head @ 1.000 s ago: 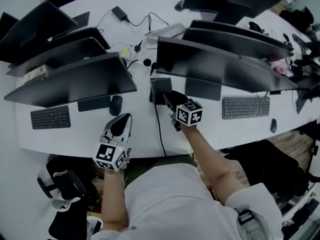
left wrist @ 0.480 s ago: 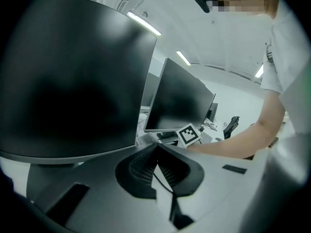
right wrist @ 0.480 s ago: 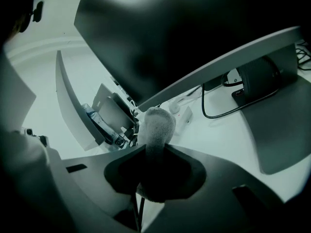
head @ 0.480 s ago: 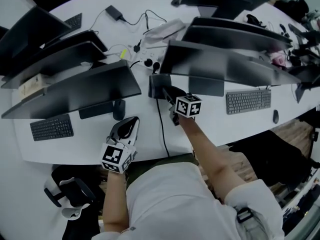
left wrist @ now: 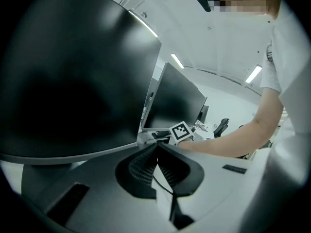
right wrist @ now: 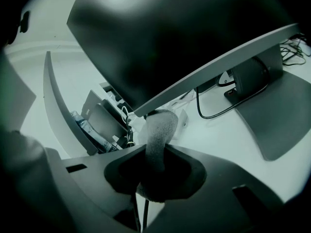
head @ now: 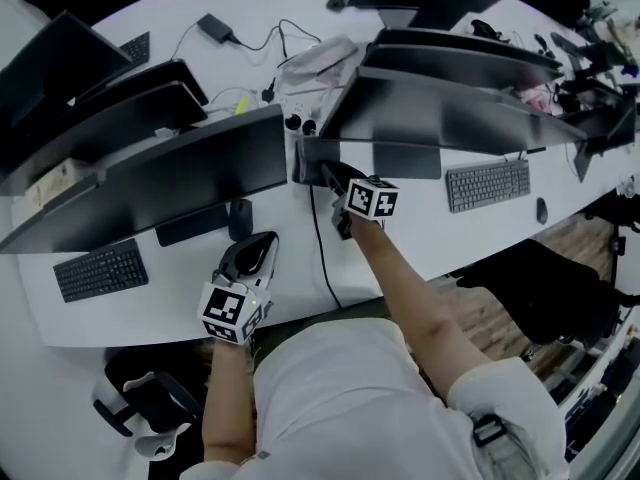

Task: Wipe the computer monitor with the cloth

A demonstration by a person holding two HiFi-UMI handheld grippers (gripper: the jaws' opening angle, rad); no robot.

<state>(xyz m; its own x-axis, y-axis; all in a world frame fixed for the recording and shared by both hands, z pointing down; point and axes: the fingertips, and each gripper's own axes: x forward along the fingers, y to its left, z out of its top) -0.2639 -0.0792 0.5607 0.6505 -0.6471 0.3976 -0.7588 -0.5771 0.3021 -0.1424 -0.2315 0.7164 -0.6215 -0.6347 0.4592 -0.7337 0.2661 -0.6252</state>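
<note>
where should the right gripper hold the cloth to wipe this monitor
Grip it as shown: the right gripper is shut on the cloth's bunched lower end, so a padded tip stands out past the jaws. That tip reaches the monitor's lower edge; come at the screen from its front and from below, so only cloth should touch it.

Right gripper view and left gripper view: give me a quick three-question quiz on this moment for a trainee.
1. Which part of the monitor does the tip of the cloth reach? A) top edge B) lower edge C) stand
2. Fill in: the jaws of the left gripper are ____ (apart or together).
3. True or false: the right gripper is shut on the cloth.
Key: 1 B; 2 together; 3 true.
</note>
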